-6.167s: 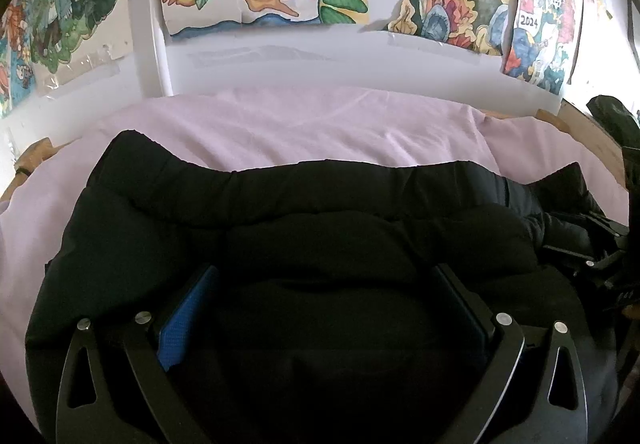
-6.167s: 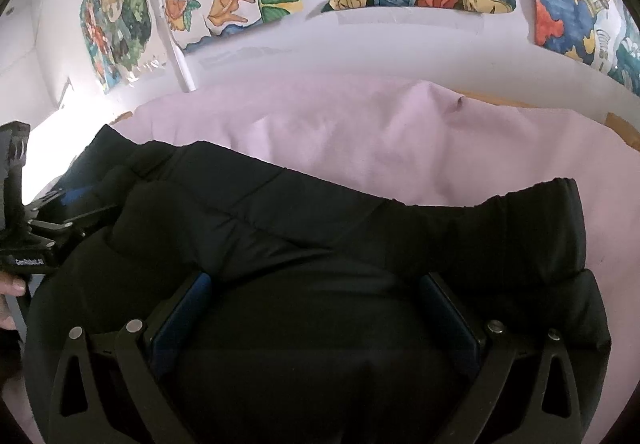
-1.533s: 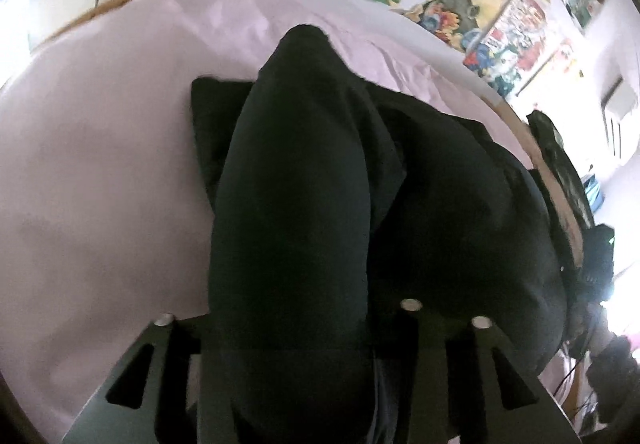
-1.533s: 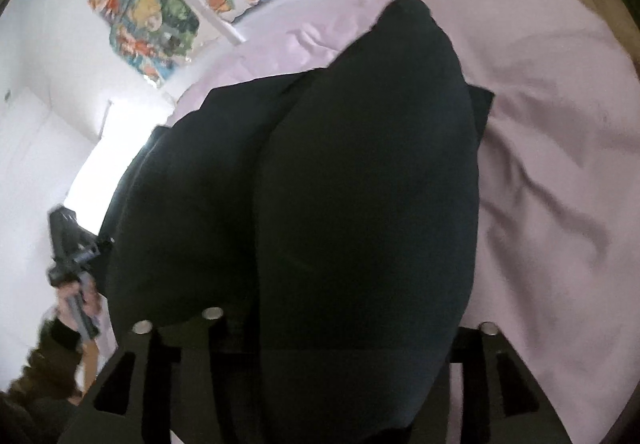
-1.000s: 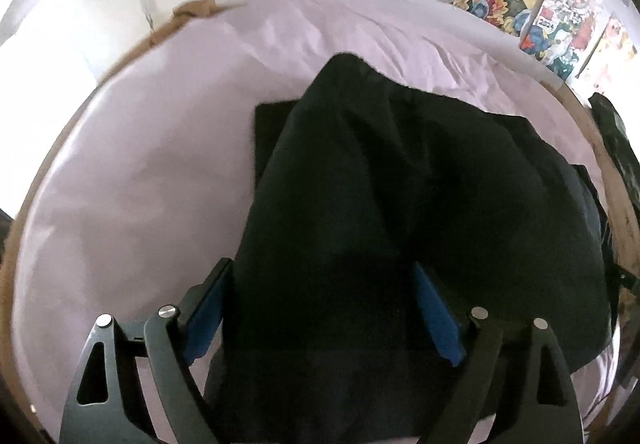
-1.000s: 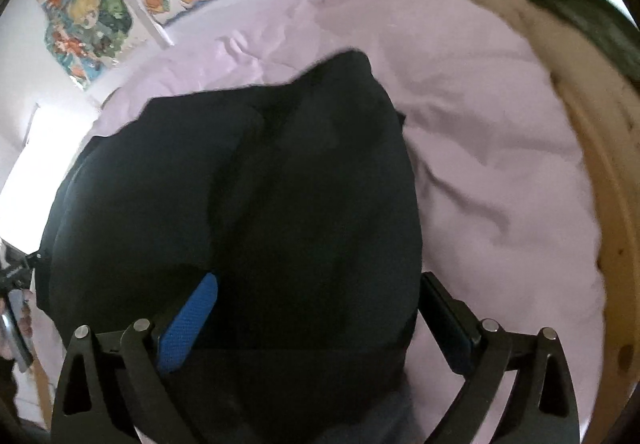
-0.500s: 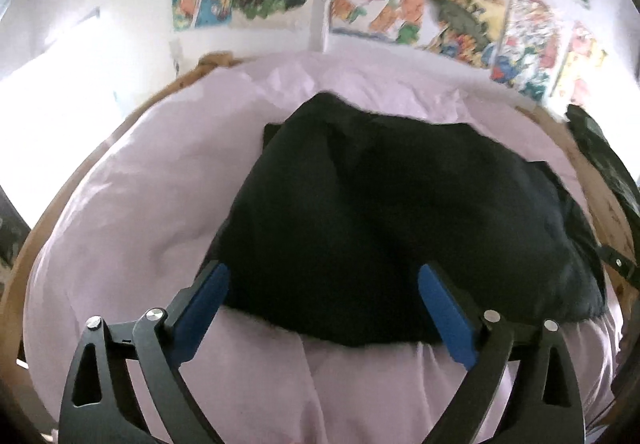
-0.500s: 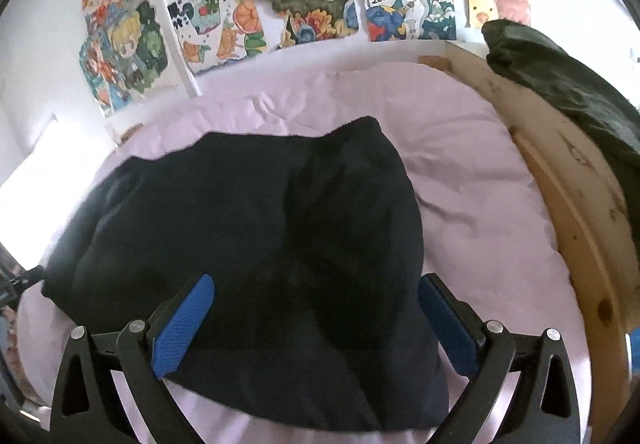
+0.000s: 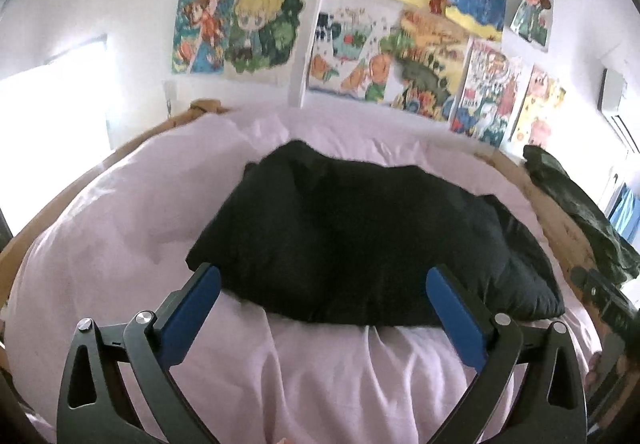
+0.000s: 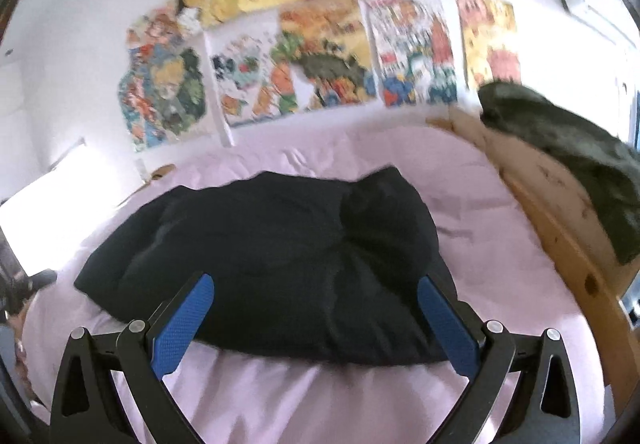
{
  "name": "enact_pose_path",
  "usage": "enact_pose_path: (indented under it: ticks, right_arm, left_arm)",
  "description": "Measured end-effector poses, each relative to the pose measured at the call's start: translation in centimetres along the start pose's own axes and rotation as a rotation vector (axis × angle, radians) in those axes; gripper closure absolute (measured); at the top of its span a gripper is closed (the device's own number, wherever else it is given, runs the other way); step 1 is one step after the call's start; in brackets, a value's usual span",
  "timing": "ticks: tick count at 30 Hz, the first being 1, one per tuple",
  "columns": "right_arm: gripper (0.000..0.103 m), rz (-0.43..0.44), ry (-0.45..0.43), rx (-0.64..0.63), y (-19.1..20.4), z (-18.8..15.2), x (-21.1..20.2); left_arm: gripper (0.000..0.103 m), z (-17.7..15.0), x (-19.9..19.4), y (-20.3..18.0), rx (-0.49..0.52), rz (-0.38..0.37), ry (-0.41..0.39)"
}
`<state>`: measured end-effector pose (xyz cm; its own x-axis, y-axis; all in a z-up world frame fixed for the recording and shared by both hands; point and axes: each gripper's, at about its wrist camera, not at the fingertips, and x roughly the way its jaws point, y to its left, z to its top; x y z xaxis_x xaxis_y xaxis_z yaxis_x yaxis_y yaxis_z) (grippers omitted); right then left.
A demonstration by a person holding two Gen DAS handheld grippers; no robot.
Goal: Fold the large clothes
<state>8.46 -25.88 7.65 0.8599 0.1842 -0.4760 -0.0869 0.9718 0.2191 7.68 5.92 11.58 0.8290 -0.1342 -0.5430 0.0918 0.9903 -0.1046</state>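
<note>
A black padded garment lies folded into a thick bundle on the pink bedsheet. It also shows in the right wrist view. My left gripper is open and empty, raised above the garment's near edge. My right gripper is open and empty too, raised above the near edge on the garment's right part. Neither gripper touches the cloth.
A wooden bed frame runs along the right with a dark green garment draped over it. Colourful posters cover the white wall behind the bed. The other gripper's body shows at the right edge.
Both grippers held folds of the black garment, carried them over, then opened and let go. They have since pulled back and up, and the garment lies folded on the sheet.
</note>
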Motion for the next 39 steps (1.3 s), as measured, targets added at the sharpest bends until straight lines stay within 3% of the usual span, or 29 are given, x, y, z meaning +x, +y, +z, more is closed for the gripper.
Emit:
enact_pose_path:
  ticks: [8,15,22,32,39]
  right_arm:
    - [0.0,-0.009,-0.014,-0.077,2.8,-2.5,-1.0]
    - [0.0,-0.025,-0.056,-0.052,3.8,-3.9,-2.6]
    - [0.0,-0.003,-0.113,-0.083,5.2,-4.1,-5.0]
    - [0.0,0.021,-0.126,-0.078,6.1,-5.0,-6.3]
    - [0.0,0.014,-0.174,-0.089,6.6,-5.3,-7.2]
  left_arm:
    - [0.002,-1.9,-0.4,-0.8,0.058,0.034,-0.029]
    - [0.002,-4.2,-2.0,-2.5,0.15,0.055,-0.133]
    - [0.002,-5.5,-3.8,-3.1,0.171,0.044,-0.222]
    - [0.002,-6.9,-3.9,-2.6,0.176,0.102,-0.196]
    - [0.002,-7.6,-5.4,-2.7,0.175,0.094,-0.241]
